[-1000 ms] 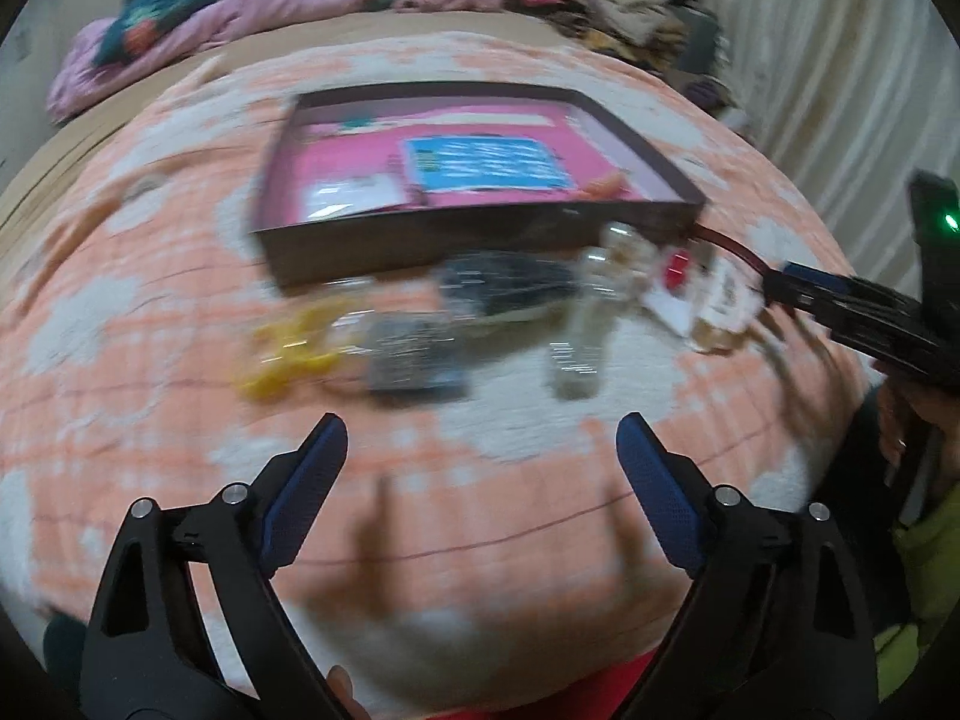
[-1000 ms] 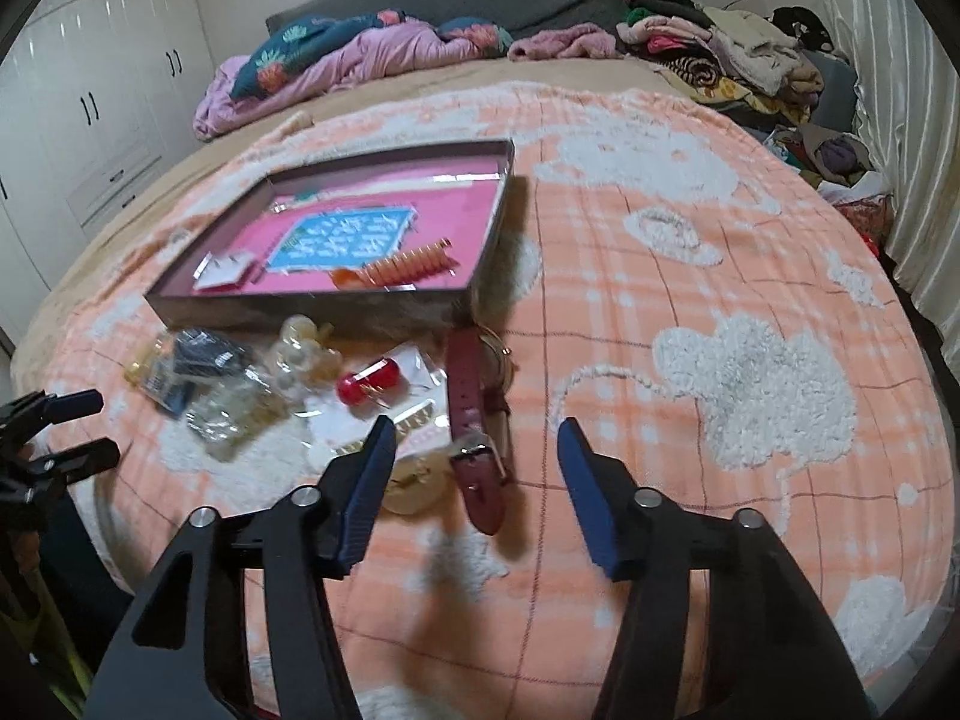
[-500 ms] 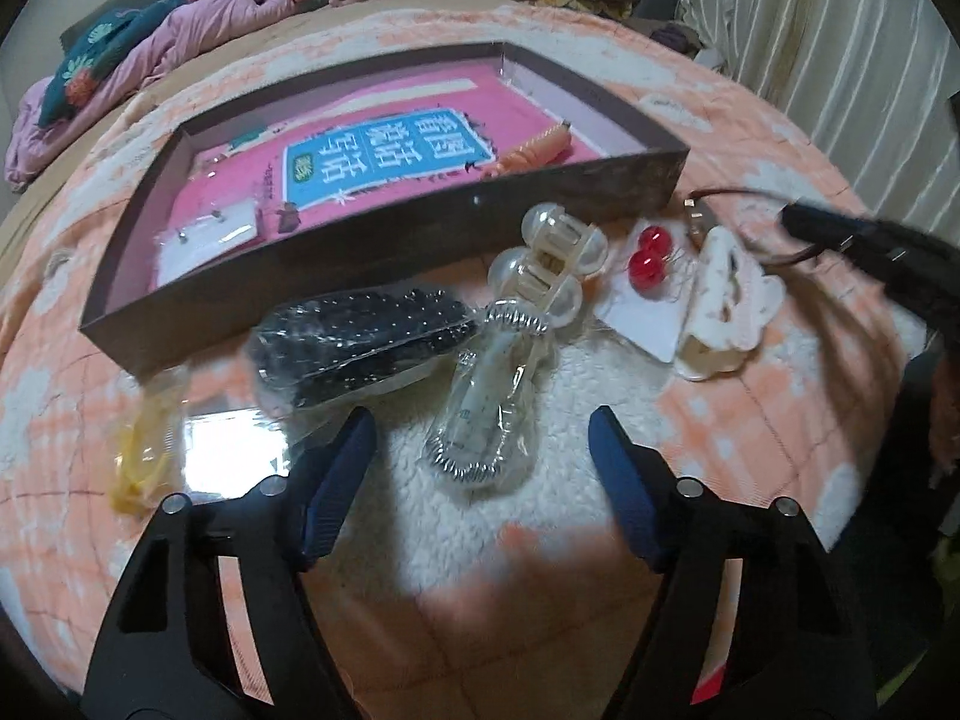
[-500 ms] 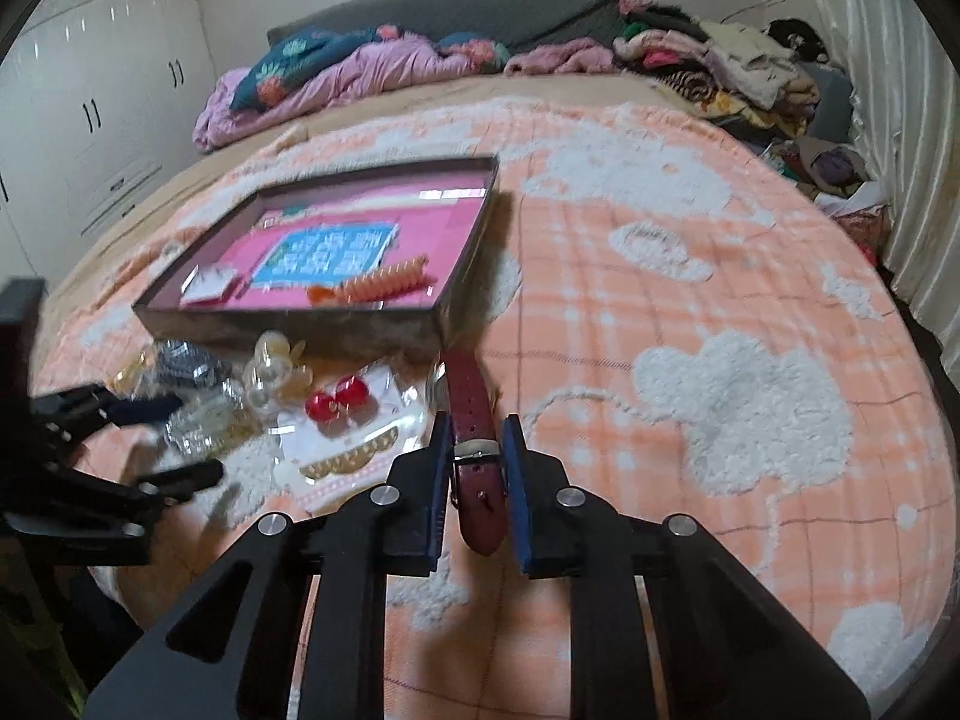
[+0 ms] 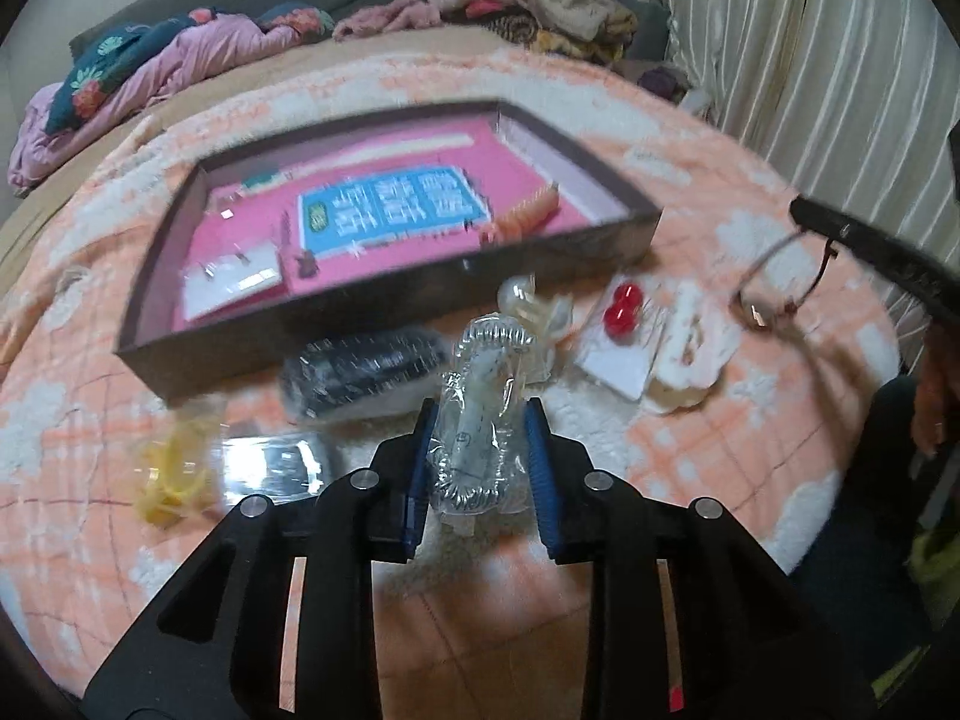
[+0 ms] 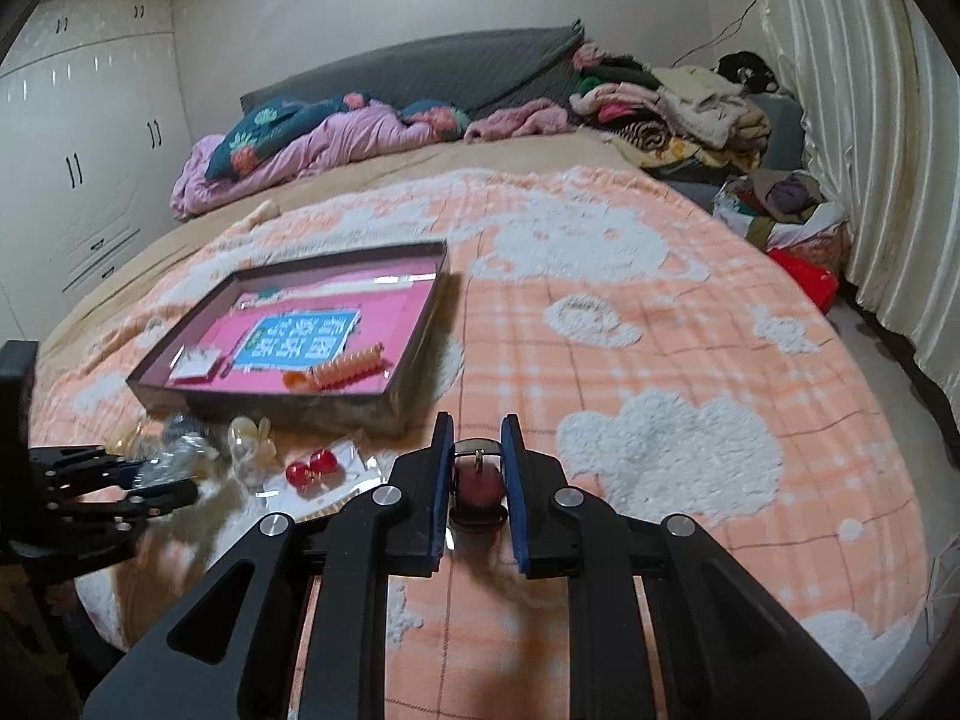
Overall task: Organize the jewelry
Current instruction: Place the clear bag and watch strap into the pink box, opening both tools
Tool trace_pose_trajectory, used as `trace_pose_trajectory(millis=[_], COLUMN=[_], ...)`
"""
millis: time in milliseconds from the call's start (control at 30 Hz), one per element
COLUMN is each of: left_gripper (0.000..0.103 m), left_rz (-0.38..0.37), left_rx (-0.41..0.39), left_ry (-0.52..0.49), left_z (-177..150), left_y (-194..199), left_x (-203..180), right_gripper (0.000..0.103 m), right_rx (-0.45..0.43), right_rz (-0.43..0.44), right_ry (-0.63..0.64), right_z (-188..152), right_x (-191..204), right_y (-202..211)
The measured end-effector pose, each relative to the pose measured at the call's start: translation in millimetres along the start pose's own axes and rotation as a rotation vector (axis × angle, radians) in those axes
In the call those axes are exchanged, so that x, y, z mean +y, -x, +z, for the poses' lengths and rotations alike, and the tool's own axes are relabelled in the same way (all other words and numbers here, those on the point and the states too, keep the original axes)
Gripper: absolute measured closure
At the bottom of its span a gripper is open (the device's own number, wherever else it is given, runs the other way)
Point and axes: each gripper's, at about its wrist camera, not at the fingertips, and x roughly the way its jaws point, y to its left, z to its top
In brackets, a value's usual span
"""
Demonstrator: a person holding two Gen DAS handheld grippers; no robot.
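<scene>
Bedroom, with an orange-and-white plaid blanket (image 5: 690,480) over the bed serving as the sorting surface.

Lower middle of the left wrist view: left tool (image 5: 480,420) clenched on a clear packet (image 5: 477,396) with a silver coil inside. Gripped across the packet's narrow width, probably so the slippery plastic cannot slide out; near end low on the blanket, whether touching or not impossible to tell.

Lower middle of the right wrist view: right tool (image 6: 477,438) clamped on the dark red strap of a watch (image 6: 478,483), buckle showing between the blue pads. Taken by the strap, probably to spare the dial, which hangs at the right of the left wrist view, apparently off the blanket.

Just beyond the packet, in a row along the near wall of the box: black beaded piece in a bag (image 5: 366,366), clear claw clip (image 5: 528,300), red cherry pair on a card (image 5: 624,309), white clip (image 5: 690,330). Off to the lower left, yellow piece in a bag (image 5: 171,474).

Upper middle: shallow dark box (image 5: 384,312) with a pink floor, an orange spiral hair tie (image 5: 528,216) and small cards already inside. Judged the destination for both held items.
</scene>
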Motion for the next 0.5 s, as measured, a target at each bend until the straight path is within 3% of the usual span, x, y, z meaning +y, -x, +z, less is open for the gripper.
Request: trace_pose_trajectory(millis=[233,500], left_gripper=[0.083,0.083], left_rz=[0.017,0.061], left_rx=[-0.068,-0.1], left_ry=[0.069,0.152], left_z=[12,33], left_y=[30,36], left_x=[26,69], right_gripper=[0.087,0.087], right_rx=[-0.031,-0.093], right_rz=[-0.009,0.016], right_ry=[0.004,0.053], right_z=[10,39], right_x=[-1,15], right_y=[8,11])
